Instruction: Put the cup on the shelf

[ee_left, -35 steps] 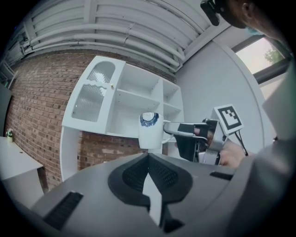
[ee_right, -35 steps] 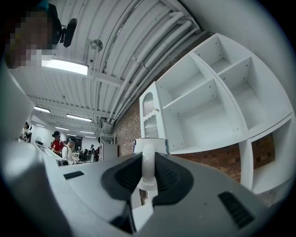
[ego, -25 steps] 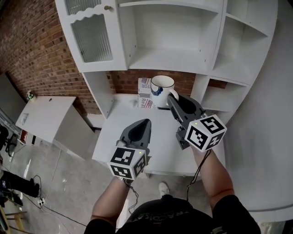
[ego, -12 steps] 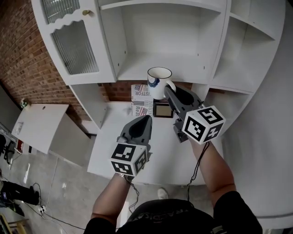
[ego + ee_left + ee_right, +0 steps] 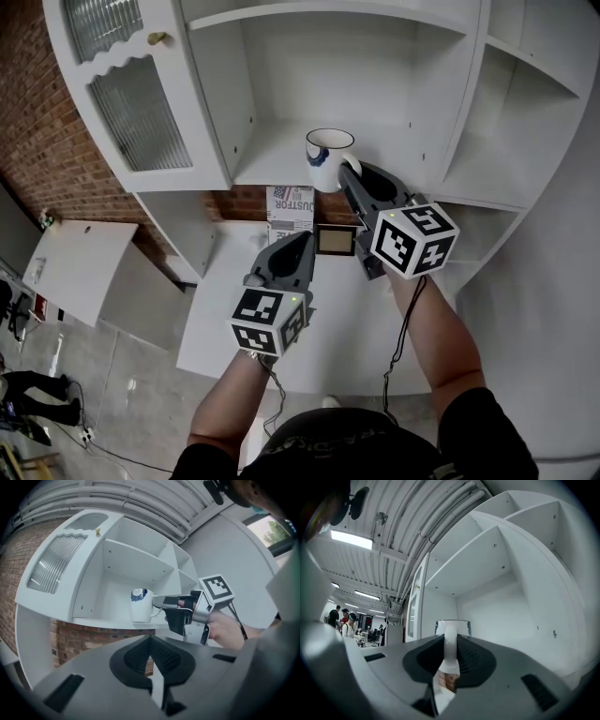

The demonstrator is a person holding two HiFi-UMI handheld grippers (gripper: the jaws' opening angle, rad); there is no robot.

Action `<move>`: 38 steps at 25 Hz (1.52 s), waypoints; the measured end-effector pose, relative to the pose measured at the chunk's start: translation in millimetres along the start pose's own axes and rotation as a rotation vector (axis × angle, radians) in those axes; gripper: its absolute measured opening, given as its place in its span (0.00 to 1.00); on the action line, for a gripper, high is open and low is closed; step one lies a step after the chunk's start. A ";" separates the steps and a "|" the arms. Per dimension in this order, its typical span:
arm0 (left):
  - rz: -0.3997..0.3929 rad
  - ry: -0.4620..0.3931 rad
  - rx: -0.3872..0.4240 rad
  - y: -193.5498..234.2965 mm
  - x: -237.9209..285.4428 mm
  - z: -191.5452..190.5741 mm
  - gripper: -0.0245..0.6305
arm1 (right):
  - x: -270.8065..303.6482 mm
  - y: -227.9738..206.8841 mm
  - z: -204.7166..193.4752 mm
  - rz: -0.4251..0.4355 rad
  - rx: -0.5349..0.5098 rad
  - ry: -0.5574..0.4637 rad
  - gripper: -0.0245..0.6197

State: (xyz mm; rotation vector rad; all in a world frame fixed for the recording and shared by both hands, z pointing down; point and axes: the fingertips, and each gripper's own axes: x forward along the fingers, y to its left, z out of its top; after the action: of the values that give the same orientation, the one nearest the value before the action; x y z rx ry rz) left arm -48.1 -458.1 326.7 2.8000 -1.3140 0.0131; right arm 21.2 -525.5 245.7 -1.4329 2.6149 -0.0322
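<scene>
Jaws of the right gripper [image 5: 346,178] are narrow and clamped on the handle [image 5: 449,645] of the cup [image 5: 328,161]. In the right gripper view the white loop sits pinched between both pads, with nothing else in the gap. I read the cup [image 5: 453,625] as upright, straight ahead of those jaws, rim up, with a blue mark near the rim.

In the left gripper view the cup [image 5: 140,605] sits at the tip of the right gripper [image 5: 160,602], its base level with the front edge of the shelf [image 5: 105,617]. I cannot tell whether the base touches the board or hangs just over it. The head view puts the cup over the front part of the shelf [image 5: 403,161], in the middle compartment of the white cabinet.

Jaws of the left gripper [image 5: 300,247] are together with nothing between them. Its own view shows the left gripper [image 5: 151,641] with its pads meeting at the tip. These jaws sit below and to the left of the right jaws, well apart from the cup, pointing up toward the shelf.

Below both sets of jaws is the white bench [image 5: 220,314]. Ahead of the left jaws a printed box [image 5: 290,203] stands on it against the brick wall [image 5: 37,131]. Just beside the box, under the right jaws, is a small dark frame [image 5: 336,240]. Up and left of the left jaws is a cabinet door [image 5: 141,112] with ribbed glass.
</scene>
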 end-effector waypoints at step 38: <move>-0.030 0.008 -0.019 5.2 31.2 -2.1 0.04 | 47.2 -48.4 -17.6 -0.242 -0.068 0.156 0.14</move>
State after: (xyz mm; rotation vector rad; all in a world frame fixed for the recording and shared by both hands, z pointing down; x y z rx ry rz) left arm -32.1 -485.3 329.8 2.8003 -1.2636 0.0108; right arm 34.1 -592.3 261.6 -1.8332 2.5662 -0.0883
